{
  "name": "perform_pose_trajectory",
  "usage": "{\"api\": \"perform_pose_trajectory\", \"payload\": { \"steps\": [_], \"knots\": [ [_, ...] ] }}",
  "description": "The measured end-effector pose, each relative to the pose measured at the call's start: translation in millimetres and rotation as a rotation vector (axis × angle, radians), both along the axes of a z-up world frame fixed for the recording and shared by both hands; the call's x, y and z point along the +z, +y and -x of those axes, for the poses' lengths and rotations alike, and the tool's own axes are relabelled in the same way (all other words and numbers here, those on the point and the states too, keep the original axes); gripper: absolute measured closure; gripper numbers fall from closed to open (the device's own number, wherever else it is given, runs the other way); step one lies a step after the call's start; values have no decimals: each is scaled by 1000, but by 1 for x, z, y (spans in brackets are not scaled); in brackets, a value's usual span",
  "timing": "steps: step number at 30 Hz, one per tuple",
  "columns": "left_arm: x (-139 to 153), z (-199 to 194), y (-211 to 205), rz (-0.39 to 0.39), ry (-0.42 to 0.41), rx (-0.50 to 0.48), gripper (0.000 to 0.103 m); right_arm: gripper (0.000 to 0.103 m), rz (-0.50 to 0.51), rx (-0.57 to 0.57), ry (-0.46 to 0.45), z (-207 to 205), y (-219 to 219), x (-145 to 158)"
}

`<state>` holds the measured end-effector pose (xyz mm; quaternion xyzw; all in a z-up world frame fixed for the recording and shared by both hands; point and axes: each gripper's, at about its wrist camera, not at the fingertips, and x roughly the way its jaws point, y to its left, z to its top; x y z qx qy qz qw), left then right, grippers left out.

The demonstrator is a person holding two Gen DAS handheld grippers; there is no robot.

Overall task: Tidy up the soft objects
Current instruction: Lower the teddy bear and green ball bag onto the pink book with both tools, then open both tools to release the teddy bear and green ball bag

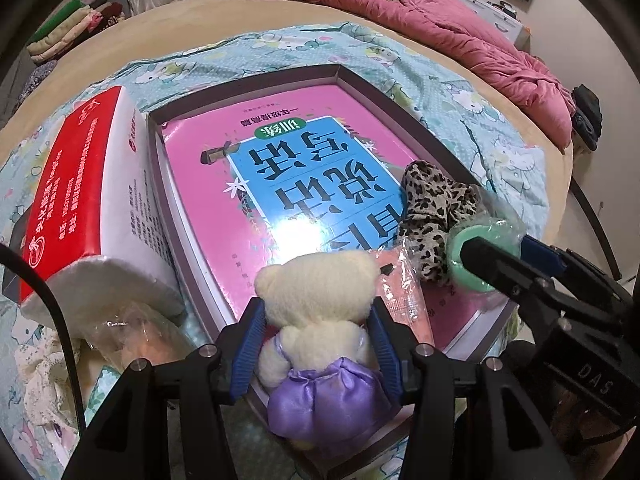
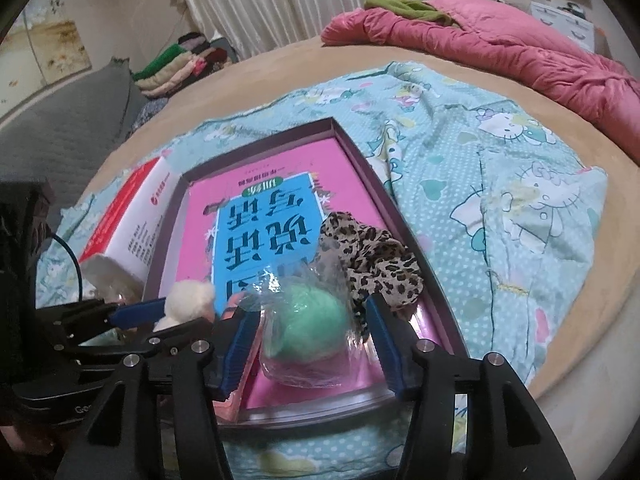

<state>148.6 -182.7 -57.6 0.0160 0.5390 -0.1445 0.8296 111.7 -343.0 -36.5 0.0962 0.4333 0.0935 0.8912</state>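
Now left gripper [image 1: 318,344] clamps cream plush bear in purple satin skirt [image 1: 320,320]; right gripper [image 2: 308,344] parted, loosely straddling plastic-wrapped green ball [image 2: 310,320].

Teddy bear [image 1: 316,320]: face turned away, features not visible; its lower body sits behind the purple satin skirt [image 1: 324,404] at six o'clock in the left wrist view.

Pink book [image 1: 280,184]: near corners covered by the bear, the leopard-print cloth [image 1: 436,216] and the wrapped green ball [image 2: 308,320].

Red-and-white box [image 1: 80,184] — small print illegible, nine o'clock end cut off.

Clear wrapping [image 1: 132,332] at eight o'clock — contents indeterminate.

Folded clothes [image 2: 172,68] at eleven o'clock: too small to identify.
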Motion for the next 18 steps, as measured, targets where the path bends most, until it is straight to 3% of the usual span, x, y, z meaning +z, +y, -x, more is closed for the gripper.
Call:
{"api": "perform_pose_trajectory", "payload": {
  "steps": [5, 8, 18],
  "knots": [
    [0, 1, 0, -6, 3, 0, 51, 45, -7, -1, -5, 0, -1, 1],
    [0, 1, 0, -9, 5, 2, 51, 33, 3, -5, -5, 1, -1, 2],
    [3, 3, 3, -19, -3, 4, 48, 30, -12, -3, -31, 3, -2, 5]
  ]
}}
